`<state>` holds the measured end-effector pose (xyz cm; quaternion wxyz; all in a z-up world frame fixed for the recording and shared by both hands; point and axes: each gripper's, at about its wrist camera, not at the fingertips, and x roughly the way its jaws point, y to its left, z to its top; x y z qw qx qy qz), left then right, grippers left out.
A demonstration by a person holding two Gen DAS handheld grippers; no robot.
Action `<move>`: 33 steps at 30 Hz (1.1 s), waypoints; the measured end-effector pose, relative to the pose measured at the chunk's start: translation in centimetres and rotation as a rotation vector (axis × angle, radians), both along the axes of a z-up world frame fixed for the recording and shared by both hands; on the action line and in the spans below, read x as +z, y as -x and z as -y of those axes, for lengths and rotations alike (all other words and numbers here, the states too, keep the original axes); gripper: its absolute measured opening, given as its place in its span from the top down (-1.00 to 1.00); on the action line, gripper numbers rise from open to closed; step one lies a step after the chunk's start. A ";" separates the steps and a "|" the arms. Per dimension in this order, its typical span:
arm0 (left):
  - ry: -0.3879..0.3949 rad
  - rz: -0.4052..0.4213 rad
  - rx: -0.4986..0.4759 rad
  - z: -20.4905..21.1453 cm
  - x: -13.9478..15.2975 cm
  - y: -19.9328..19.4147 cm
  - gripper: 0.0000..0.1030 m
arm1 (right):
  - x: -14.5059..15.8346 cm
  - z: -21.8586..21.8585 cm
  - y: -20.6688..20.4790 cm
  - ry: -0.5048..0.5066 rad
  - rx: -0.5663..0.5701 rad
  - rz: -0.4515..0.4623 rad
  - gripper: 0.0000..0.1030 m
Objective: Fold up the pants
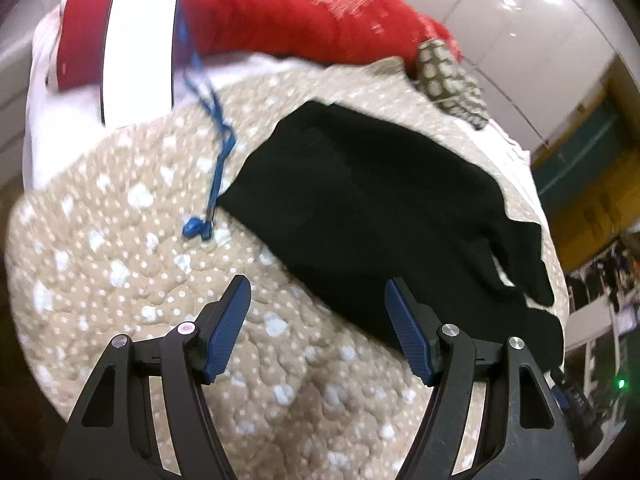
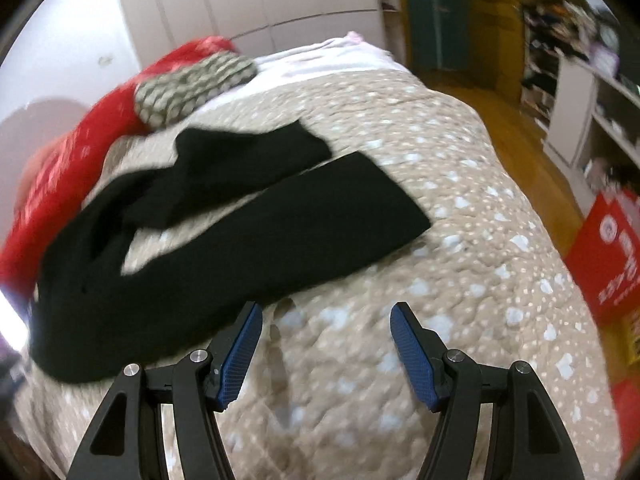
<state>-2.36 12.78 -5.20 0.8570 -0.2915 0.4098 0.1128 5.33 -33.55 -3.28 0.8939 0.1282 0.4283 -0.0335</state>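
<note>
One beige quilt [image 1: 132, 264] dotted with white covers the bed and fills the ground under and ahead of both sets of jaws; in the right wrist view it [image 2: 460, 240] runs from between the jaws out to the bed's far edge. One red blanket [image 1: 280, 20] lies bunched well beyond the left jaws, along the far side of the quilt; in the right wrist view it [image 2: 72, 152] sits far ahead and to the left of the jaws.

One pair of black pants [image 1: 380, 216] lies spread on the quilt, ahead of the left jaws and to their right, its near edge passing just behind the right fingertip. In the right wrist view the pants [image 2: 224, 232] lie ahead and left of the jaws, two legs splayed apart with a wedge of quilt showing between them, the near leg ending close to the left fingertip.

One white flat panel [image 1: 138, 48] rests on the red blanket, far ahead and left of the left jaws. One green-and-white patterned cloth [image 1: 448, 80] sits beyond the pants; the right wrist view shows it [image 2: 192, 84] against the red blanket. One blue cord [image 1: 216, 152] trails across the quilt just left of the pants.

The left gripper [image 1: 318, 292] hangs with jaws spread wide, nothing between them. The right gripper [image 2: 326, 316] likewise gapes over bare quilt, holding nothing.
</note>
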 end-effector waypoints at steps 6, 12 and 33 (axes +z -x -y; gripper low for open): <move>0.054 -0.021 -0.005 0.6 -1.2 -2.4 -0.55 | -1.4 2.5 -2.9 -0.131 -0.060 0.020 -0.27; 0.109 0.004 0.007 0.1 -1.4 -6.0 -0.21 | -1.9 3.4 -5.5 -0.193 -0.086 0.082 0.50; -0.039 -0.101 -0.195 -0.4 0.3 -2.4 0.71 | -0.6 6.5 4.8 -0.113 -0.052 -0.101 0.81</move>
